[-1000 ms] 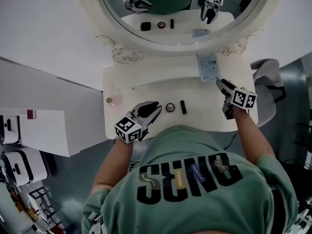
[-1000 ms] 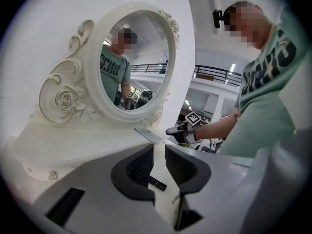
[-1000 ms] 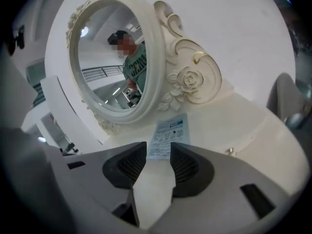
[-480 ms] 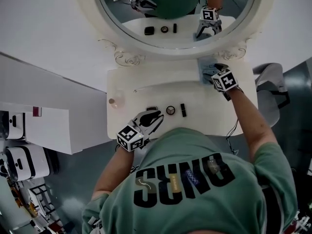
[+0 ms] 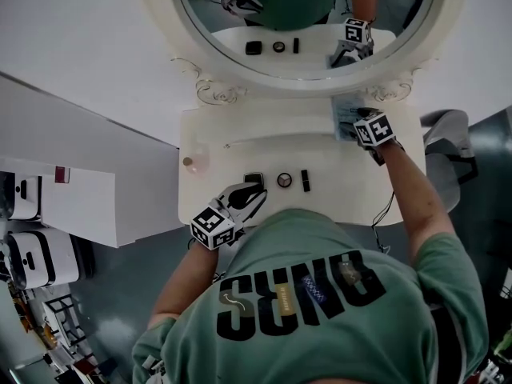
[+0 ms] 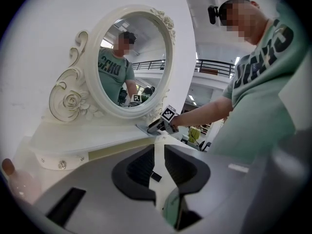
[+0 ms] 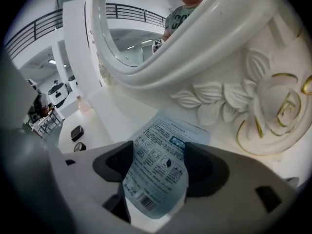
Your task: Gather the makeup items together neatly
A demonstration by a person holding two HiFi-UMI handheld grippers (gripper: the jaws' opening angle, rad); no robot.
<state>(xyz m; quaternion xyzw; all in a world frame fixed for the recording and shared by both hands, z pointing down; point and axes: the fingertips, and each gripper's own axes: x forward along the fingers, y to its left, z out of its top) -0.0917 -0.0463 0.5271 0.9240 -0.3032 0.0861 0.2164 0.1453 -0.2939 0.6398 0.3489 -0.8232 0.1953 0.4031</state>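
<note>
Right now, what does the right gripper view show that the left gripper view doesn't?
Only the right gripper view: a pale blue printed sachet between the right tool's opening jaws, plus a gilt-edged carved rose. Only the left gripper view: that tool's marker cube and the forearm behind it. Both: the ornate mirror frame and the white vanity top.

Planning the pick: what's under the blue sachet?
The blue sachet lies on the white vanity top; nothing shows at its edges. Anything beneath its middle is hidden. Its near end sits between the opening jaws of the right hand-held gripper.
</note>
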